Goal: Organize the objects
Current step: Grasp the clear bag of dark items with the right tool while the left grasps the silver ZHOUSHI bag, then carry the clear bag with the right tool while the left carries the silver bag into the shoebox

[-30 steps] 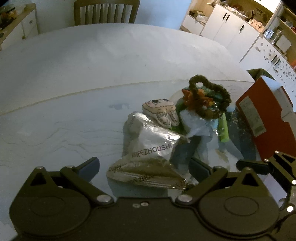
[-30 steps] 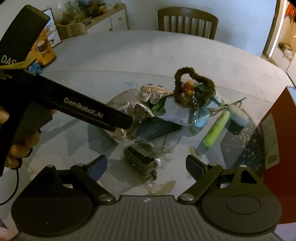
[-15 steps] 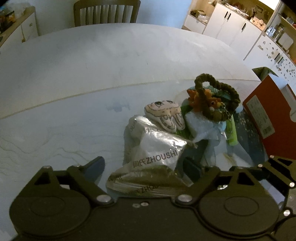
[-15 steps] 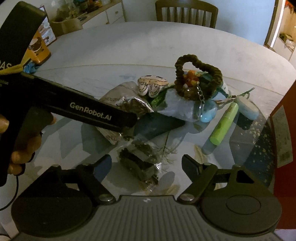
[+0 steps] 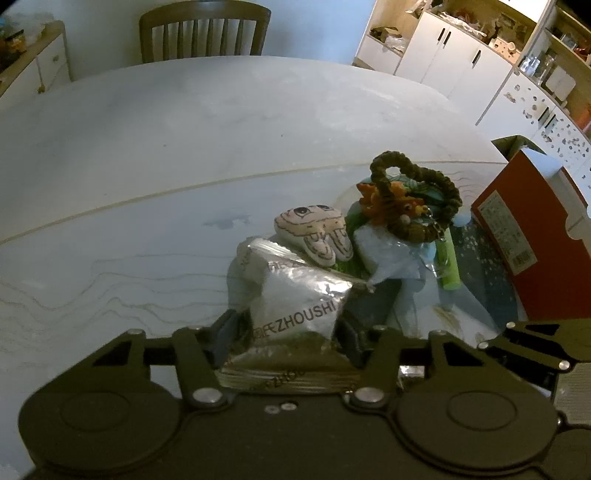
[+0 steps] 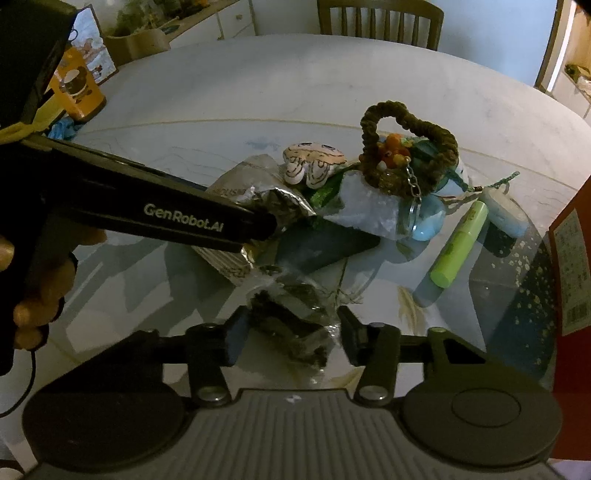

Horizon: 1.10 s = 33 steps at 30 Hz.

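Silver pouch (image 5: 295,310), lower end hidden, and dark packet (image 6: 291,328) sit between both closing tongs.

A round glass-topped table (image 6: 229,92) carries a silver packet (image 5: 299,306), green tube (image 6: 460,243), and possibly an eraser (image 6: 504,214).

A heap of small things lies on the round glass turntable (image 6: 229,122) in the middle of the pale marble-patterned table (image 5: 184,122), with a slatted wooden chair (image 5: 203,31) behind the table's far edge. In the heap, the crinkled silver foil packet (image 5: 299,295) lies nearest on the left with the cream printed plush toy (image 5: 314,232) resting on its far end, and right of the toy the brown braided mini basket (image 6: 406,155) sits atop a clear plastic bag (image 6: 369,210). Right of the basket lie the light-green tube (image 6: 458,243) and, just beyond it, the pale blue oblong case (image 6: 504,214), while the orange-red cardboard box (image 5: 532,236) stands at the turntable's right edge and the small clear packet of dark dried bits (image 6: 295,317) lies in front of the heap.
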### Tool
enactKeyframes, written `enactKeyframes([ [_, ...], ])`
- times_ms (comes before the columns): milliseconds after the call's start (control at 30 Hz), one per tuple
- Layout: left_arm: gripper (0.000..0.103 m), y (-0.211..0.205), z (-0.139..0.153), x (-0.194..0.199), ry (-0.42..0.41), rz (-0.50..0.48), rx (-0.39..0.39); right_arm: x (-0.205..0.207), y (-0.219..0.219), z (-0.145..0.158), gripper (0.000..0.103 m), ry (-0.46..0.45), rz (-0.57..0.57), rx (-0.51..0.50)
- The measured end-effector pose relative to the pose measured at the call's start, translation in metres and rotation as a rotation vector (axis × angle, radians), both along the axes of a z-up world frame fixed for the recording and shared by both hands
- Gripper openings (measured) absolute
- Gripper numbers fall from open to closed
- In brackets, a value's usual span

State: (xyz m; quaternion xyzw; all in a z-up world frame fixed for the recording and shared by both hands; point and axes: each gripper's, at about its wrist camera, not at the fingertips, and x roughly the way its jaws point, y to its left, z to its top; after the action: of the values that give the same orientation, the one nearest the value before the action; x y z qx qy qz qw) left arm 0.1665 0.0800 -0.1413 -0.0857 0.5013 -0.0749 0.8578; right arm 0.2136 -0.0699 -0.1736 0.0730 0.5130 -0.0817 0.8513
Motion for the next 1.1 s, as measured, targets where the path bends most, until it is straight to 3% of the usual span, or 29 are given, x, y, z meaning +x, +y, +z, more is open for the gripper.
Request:
enactKeyframes([
  [233,0.052,-0.004,0.002,-0.008,0.005,0.014,0.009,-0.005,0.003,0.003,0.037,-0.011,0.007,-0.019],
  [500,0.052,-0.012,0.013,-0.024,0.019,0.033,0.006,-0.024,-0.007,0.016,0.036,-0.032,-0.029,0.035],
  [1100,0.052,-0.074,0.080,-0.060,0.001,0.005,-0.041,-0.109,-0.061,0.085,0.036,-0.105,-0.121,0.132],
])
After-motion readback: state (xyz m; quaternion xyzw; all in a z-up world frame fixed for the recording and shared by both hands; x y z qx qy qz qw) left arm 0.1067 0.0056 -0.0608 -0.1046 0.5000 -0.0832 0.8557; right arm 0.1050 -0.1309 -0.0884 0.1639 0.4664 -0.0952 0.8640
